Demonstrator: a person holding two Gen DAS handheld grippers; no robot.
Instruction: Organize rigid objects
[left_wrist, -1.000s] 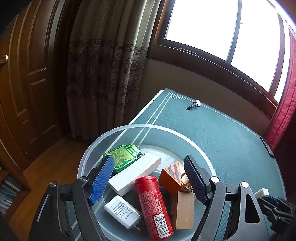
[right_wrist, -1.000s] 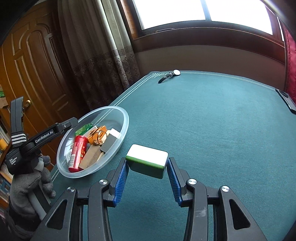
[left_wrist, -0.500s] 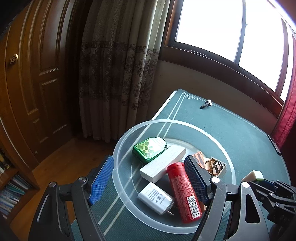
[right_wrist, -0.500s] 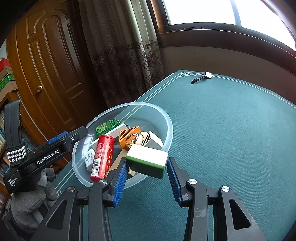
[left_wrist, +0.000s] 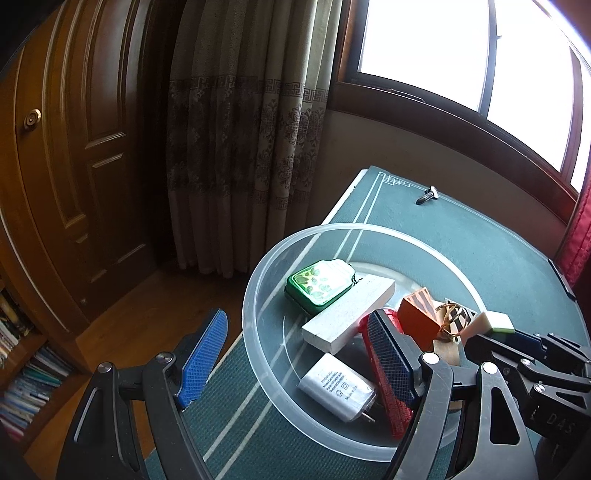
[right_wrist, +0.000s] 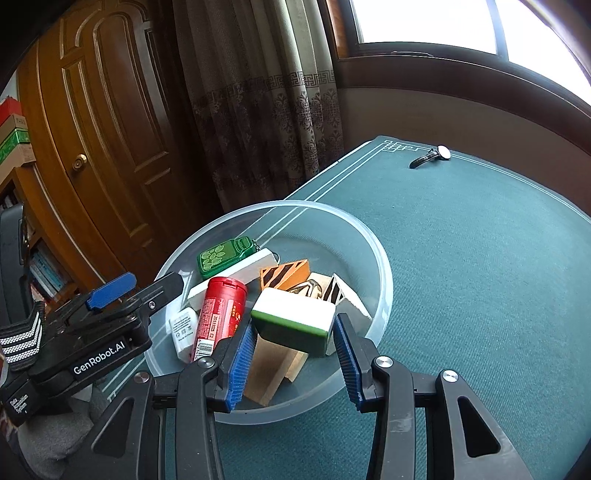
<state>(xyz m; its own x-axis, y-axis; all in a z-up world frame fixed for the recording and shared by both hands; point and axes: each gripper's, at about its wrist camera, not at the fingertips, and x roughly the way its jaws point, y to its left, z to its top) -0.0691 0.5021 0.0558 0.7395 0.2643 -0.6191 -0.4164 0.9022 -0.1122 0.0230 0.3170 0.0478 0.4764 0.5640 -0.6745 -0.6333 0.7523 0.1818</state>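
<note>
We hold the white and green block (right_wrist: 292, 320) between the right gripper (right_wrist: 291, 356) jaws, above the clear bowl (right_wrist: 380, 258). It seems stiff, smooth and light; flat sides suit gripping. Left gripper (left_wrist: 295, 358) jaws stand wide, straddling the bowl's rim.

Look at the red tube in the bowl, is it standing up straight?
No, the red tube lies on its side in the clear bowl, leaning among the white charger and the blocks.

Blown-out window (left_wrist: 424, 51) backlights a dim room; fisheye bends the edges.
</note>
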